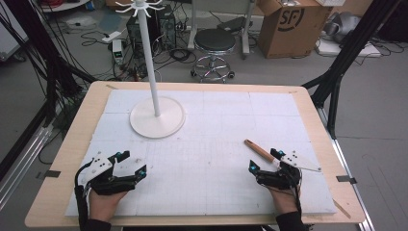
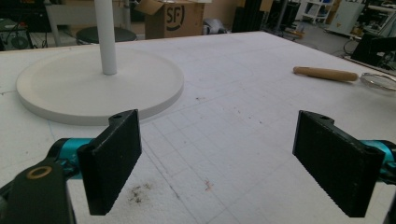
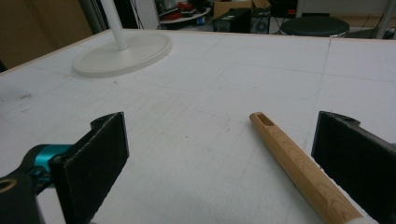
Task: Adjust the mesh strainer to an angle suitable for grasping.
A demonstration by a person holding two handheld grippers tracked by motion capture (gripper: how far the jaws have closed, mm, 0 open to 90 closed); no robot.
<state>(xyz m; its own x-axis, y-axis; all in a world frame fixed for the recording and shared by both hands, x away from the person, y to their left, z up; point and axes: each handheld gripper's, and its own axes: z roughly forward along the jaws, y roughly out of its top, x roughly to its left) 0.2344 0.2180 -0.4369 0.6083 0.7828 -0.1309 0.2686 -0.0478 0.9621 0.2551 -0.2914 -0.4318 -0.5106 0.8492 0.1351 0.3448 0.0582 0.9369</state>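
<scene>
A wooden handle (image 1: 259, 151) lies on the white foam board (image 1: 216, 120) at the right. In the left gripper view the handle (image 2: 325, 73) ends at a wire sieve rim (image 2: 379, 81). My right gripper (image 1: 265, 160) is open around the handle (image 3: 299, 168), which runs close to its right jaw without touching either. My left gripper (image 1: 132, 163) rests open at the front left with bare board between its jaws (image 2: 219, 158). A white rack with a round base (image 1: 157, 118) and a tall pole (image 1: 153, 72) stands at the back left.
The rack base (image 2: 70, 93) sits just ahead of my left gripper; it is farther off to the left of my right one (image 3: 126, 51). Beyond the table's far edge stand a black stool (image 1: 214, 43) and a cardboard box (image 1: 288, 24). Black frame posts (image 1: 346, 53) flank the table.
</scene>
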